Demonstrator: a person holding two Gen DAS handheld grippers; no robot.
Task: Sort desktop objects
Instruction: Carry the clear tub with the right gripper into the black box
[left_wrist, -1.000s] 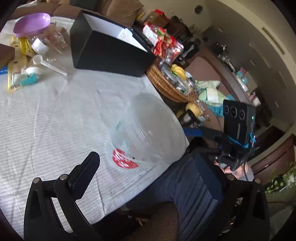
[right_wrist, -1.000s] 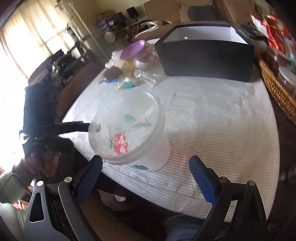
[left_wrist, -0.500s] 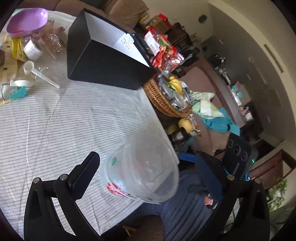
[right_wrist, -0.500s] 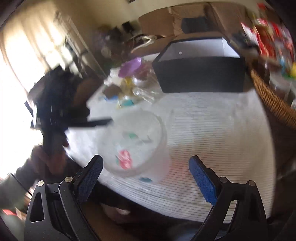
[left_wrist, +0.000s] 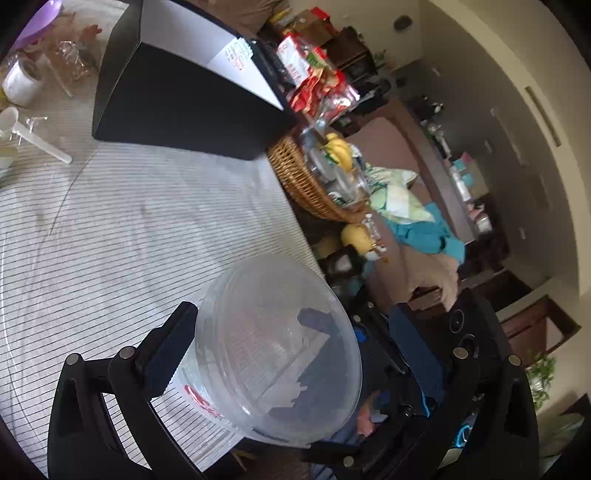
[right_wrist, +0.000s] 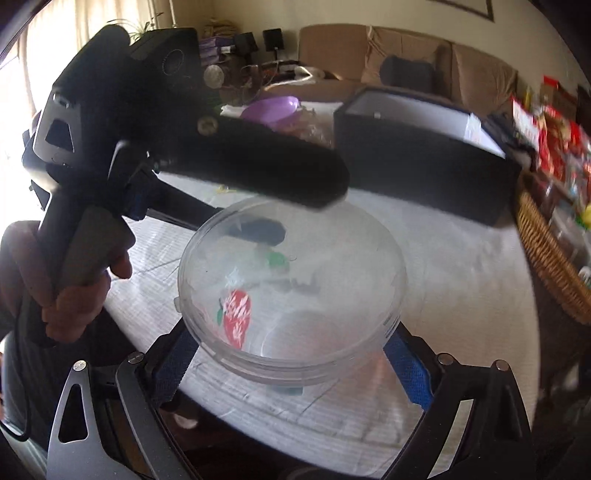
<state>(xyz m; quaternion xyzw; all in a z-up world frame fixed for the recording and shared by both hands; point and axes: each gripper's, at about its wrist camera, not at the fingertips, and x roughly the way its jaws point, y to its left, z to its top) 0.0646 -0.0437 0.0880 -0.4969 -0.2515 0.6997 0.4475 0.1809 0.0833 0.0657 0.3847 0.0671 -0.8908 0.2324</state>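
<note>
A clear plastic tub (right_wrist: 291, 295) with a red strawberry print stands at the near edge of the striped table; it also shows in the left wrist view (left_wrist: 273, 354). My right gripper (right_wrist: 291, 362) is open and straddles the tub low down, blue pads close to both sides. My left gripper (left_wrist: 291, 343) is open, reaching over the tub from the other side, one finger (right_wrist: 258, 232) inside the mouth and one outside. A black open box (left_wrist: 184, 92) stands at the back of the table.
A wicker basket (left_wrist: 306, 184) with bananas and bottles sits off the table's right edge. A purple bowl (right_wrist: 269, 109), a white scoop (left_wrist: 29, 136) and small clutter lie at the back left. The striped cloth (left_wrist: 129, 229) lies bare between tub and box.
Both grippers have closed in on the tub. The left gripper now reaches over its rim, and the right gripper's pads have come around its sides.
</note>
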